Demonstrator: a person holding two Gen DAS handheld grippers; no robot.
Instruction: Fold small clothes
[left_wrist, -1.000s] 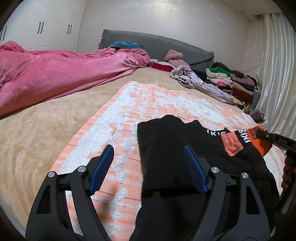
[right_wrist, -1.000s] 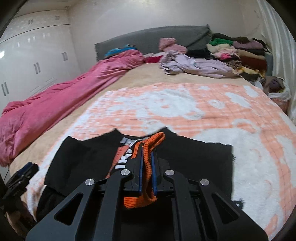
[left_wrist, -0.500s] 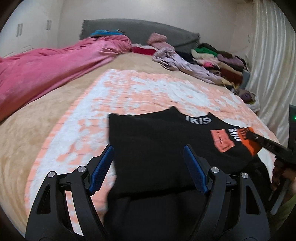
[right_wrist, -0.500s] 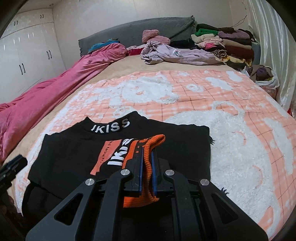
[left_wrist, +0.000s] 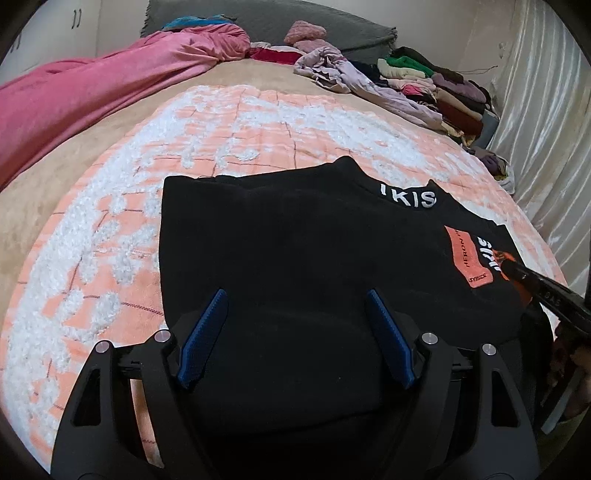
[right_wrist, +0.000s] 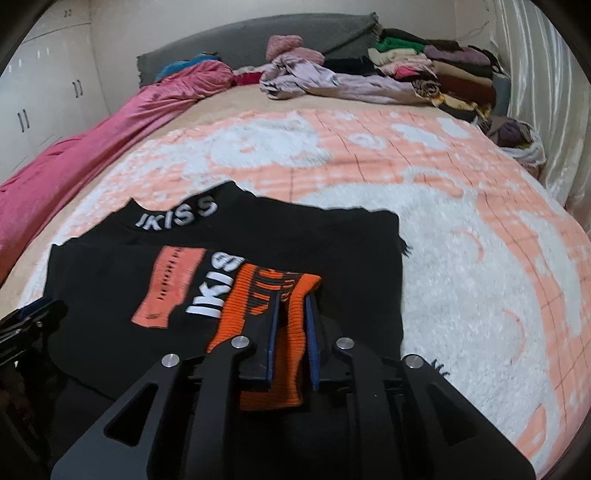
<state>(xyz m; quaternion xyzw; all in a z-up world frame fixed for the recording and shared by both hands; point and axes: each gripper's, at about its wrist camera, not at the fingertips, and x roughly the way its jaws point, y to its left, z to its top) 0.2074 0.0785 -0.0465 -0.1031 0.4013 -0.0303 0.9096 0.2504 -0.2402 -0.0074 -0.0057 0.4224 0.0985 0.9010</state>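
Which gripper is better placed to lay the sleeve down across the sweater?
Right. The right gripper is shut on the orange cuff above the black sweater; the left gripper is open, holding nothing.

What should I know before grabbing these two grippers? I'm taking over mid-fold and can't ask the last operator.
Right gripper: shut on the orange ribbed cuff of the black sweater, sleeve brought across its front.
Left gripper: open, holding nothing, above the sweater's left part.
The sweater lies on the peach-and-white blanket, collar away from you.
Done: one sleeve folded inward.
Left: release the cuff, then probably fold the other side and the body.
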